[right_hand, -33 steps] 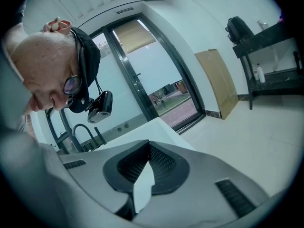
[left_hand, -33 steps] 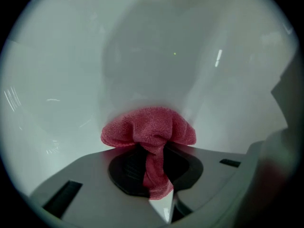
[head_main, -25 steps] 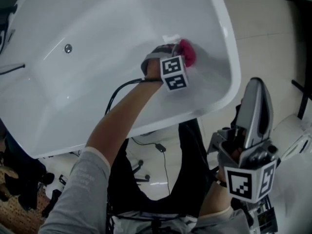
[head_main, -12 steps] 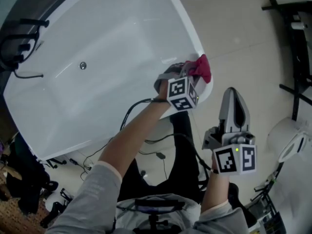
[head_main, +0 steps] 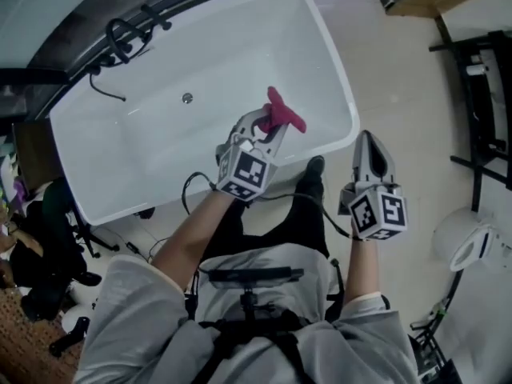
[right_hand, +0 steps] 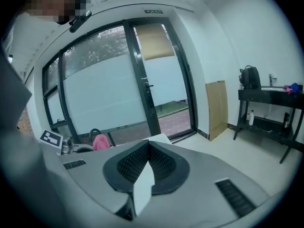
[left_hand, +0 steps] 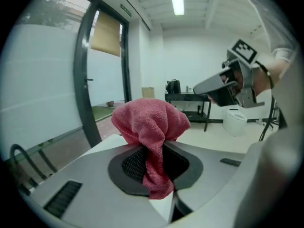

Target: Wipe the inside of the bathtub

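Note:
The white bathtub (head_main: 128, 162) lies across the upper half of the head view, with a drain (head_main: 187, 98) in its floor. My left gripper (head_main: 272, 125) is raised above the tub and shut on a red cloth (head_main: 283, 114). In the left gripper view the cloth (left_hand: 149, 122) bunches out from between the closed jaws and hangs down. My right gripper (head_main: 371, 146) hangs to the right, outside the tub, over the floor. Its jaws are closed with nothing held (right_hand: 149, 148). The right gripper view also catches the cloth (right_hand: 100, 141) far off at the left.
A black faucet (head_main: 120, 34) and hose sit at the tub's far-left rim. A black table (head_main: 480, 94) stands at the right, a white round object (head_main: 464, 242) lower right. Cables (head_main: 120, 246) trail on the floor near the tub. Glass doors (right_hand: 118, 89) fill the wall ahead.
The left gripper lifted the cloth up off the tub's inner wall and clear of the tub. The head camera rose and pulled back, so the whole tub now shows. The right gripper stayed shut.

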The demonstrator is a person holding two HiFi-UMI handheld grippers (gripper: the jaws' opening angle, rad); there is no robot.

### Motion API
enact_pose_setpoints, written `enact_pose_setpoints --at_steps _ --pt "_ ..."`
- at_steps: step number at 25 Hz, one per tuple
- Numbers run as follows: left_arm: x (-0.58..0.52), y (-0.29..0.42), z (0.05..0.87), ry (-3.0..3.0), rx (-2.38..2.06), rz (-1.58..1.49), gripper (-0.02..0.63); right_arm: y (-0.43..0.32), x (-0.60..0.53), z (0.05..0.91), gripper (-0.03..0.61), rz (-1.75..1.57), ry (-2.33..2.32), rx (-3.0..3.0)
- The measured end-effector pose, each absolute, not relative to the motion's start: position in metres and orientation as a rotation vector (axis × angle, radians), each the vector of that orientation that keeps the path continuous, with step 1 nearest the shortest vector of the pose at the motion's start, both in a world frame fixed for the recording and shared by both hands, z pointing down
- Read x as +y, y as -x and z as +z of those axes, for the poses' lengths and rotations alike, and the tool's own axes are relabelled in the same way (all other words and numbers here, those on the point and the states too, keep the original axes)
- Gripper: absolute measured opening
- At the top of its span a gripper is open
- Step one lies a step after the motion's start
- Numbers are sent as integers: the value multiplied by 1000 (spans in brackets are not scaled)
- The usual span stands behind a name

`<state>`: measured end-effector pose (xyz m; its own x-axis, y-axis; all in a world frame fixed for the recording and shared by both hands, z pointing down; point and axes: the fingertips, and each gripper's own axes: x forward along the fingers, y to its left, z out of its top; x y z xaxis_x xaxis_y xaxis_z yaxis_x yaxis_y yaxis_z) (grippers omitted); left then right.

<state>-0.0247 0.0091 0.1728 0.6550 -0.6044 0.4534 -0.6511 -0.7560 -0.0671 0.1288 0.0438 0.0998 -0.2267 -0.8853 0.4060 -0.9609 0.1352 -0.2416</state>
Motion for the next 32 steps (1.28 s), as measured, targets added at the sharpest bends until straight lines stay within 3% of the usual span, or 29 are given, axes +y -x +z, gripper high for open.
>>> enact_pose_setpoints --at_steps 5,10,20,32 --pt "54 122 95 -2706 -1186 573 63 -73 88 54 9 644 -1822 -2255" --pt "94 172 58 -2668 -1275 560 64 -48 121 44 9 658 -1759 -2272" --pt "168 219 33 -2468 -1581 523 64 -64 166 49 9 658 -1575 -2340" --pt "237 252 31 -2379 -1641 555 64 -52 222 45 9 684 -1522 -2400"
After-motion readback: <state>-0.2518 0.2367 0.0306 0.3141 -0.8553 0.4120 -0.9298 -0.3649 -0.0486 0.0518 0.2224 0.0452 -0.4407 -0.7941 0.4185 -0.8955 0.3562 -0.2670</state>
